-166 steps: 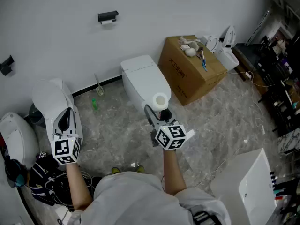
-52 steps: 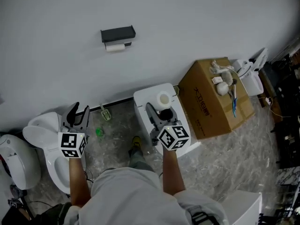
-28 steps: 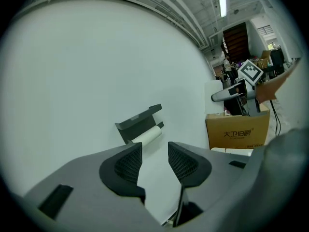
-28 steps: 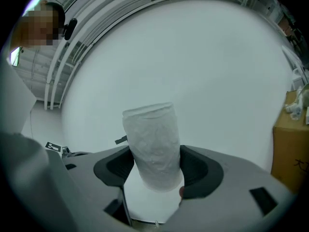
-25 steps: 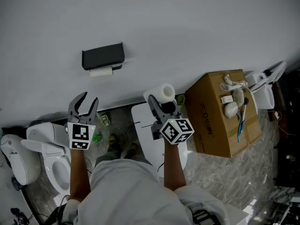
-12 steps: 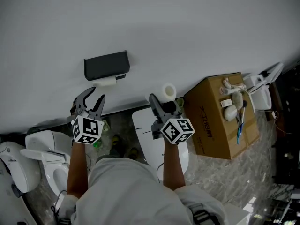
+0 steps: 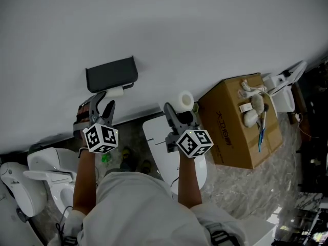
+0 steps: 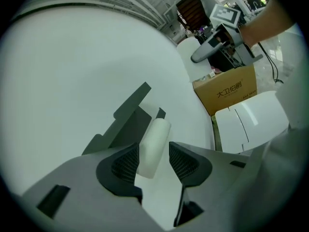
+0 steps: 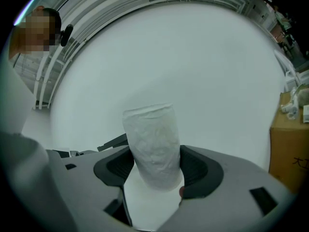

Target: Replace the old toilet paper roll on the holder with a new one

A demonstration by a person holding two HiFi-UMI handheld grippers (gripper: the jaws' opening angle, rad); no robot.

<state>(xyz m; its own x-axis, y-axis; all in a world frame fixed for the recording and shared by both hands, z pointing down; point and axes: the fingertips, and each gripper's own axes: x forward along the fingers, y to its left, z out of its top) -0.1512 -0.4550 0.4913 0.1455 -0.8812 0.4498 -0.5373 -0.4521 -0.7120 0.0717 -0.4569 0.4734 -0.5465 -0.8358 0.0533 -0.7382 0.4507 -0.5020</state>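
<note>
Here, the old roll [image 8: 153,146] sits near the middle of the left gripper view, a slim, pale cylinder under the dark wall holder [image 8: 126,127]. It looks nearly used up, so probably very light, soft and easy to crush. A gentle hold across its middle seems best. The left hand-held gripper [image 8: 153,162] has its jaws opening, with the old roll showing between the pads [image 8: 124,164] but not pressed by them.

In the right gripper view, the right hand-held gripper [image 9: 154,167] pinches the new roll [image 9: 153,144] by its sides. This roll is fuller, with crinkled paper that should grip well.

In the head view, the holder hangs at upper left on a plain wall, with a cardboard box [image 7: 233,124] at right.
</note>
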